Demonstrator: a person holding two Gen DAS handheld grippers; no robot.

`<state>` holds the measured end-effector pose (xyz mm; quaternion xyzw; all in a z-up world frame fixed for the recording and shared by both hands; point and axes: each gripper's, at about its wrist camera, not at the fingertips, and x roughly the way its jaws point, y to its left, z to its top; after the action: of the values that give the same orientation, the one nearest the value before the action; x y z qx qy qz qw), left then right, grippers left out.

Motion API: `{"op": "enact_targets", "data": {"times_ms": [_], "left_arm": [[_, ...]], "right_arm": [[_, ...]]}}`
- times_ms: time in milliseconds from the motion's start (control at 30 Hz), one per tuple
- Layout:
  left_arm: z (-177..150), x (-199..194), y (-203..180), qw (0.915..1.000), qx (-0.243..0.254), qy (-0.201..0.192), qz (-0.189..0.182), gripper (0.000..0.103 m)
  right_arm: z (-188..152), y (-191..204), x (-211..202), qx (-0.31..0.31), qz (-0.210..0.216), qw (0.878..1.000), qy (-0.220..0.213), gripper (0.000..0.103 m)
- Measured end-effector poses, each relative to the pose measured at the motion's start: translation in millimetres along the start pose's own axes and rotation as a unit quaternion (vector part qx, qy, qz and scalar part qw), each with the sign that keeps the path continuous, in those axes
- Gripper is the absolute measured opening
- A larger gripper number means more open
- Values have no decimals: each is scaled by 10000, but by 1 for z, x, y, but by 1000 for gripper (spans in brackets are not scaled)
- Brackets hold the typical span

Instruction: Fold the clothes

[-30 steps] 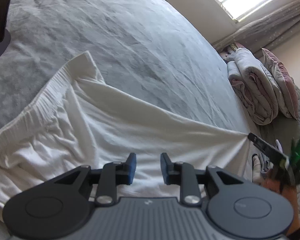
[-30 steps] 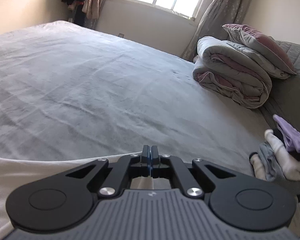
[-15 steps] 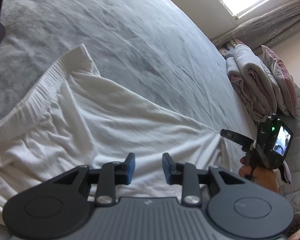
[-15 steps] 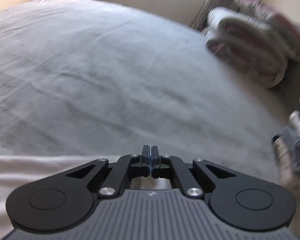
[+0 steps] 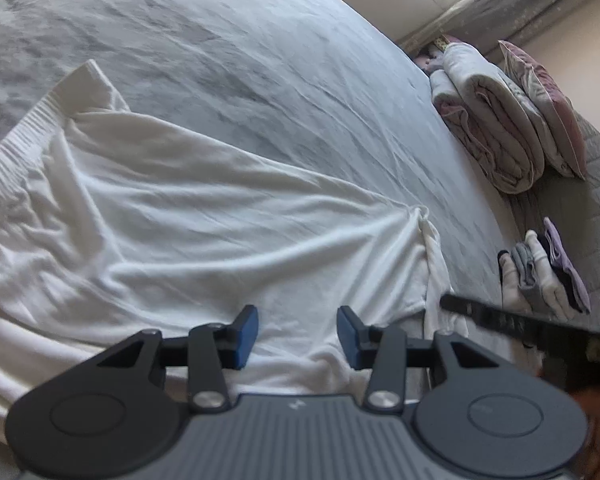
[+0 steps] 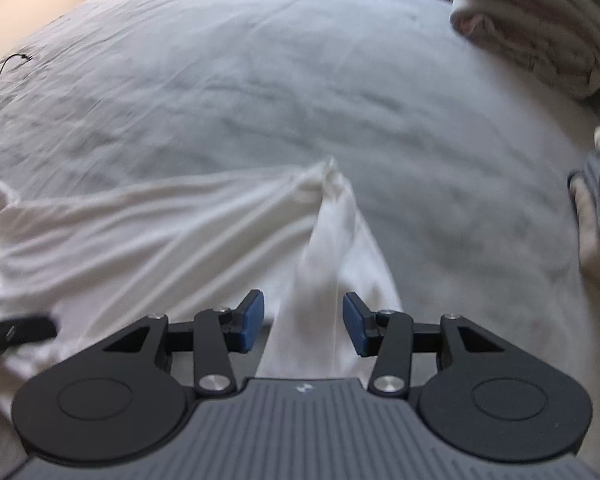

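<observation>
I see a white cloth (image 5: 204, 224) lying across the lower left of the left view, spread wide on the bed (image 5: 260, 60) but full of wrinkles. It has a ribbed band at the far left and a pinched peak at the right, with a strip hanging down from there. It is not a neat folded shape, so I think most of the folding is left, though I cannot tell how many folds are in it. My left gripper (image 5: 297, 332) is wide open over the near edge and holds nothing. My right gripper (image 6: 303, 322) is wide open too, with the strip lying between its fingers but not pinched. The bed has a soft grey cover with small creases. At the upper right sit a rolled blanket (image 5: 496, 120) and a pillow (image 5: 544, 100) under a window. A small pile of clothes (image 5: 544, 276) sits at the right.
</observation>
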<state>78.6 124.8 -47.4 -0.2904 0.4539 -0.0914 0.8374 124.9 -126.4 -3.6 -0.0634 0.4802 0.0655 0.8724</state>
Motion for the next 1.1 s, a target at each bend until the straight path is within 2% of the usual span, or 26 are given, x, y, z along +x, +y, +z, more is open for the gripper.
{"op": "enact_targets", "data": {"times_ms": [167, 400, 467, 500, 533, 567, 767, 933, 1100], "left_arm": [[-8, 3, -13, 9998, 170, 36, -53, 45], [-20, 12, -38, 9987, 458, 81, -197, 46], [-23, 14, -43, 9984, 516, 99, -206, 46], [-24, 15, -45, 9982, 542, 105, -217, 46], [-25, 16, -47, 9981, 566, 110, -232, 47], [-26, 17, -49, 9979, 595, 114, -241, 47], [-27, 19, -51, 9972, 690, 143, -236, 47], [-23, 20, -47, 9977, 596, 156, -266, 47], [-20, 20, -45, 9978, 603, 138, -244, 48]], "right_arm": [[-26, -6, -16, 225, 254, 9990, 290, 48], [-52, -10, -19, 326, 339, 9978, 459, 48], [-59, -13, -14, 317, 341, 9975, 523, 27], [-61, -15, -13, 283, 323, 9977, 520, 10], [-64, -17, -12, 243, 298, 9980, 507, 4], [-65, -20, -12, 220, 291, 9982, 475, 3], [-50, -56, -9, 111, -685, 9975, 160, 2], [-36, -87, -6, 19, -1535, 9881, -106, 2], [-21, -124, 2, 402, -1956, 9793, -333, 2]]}}
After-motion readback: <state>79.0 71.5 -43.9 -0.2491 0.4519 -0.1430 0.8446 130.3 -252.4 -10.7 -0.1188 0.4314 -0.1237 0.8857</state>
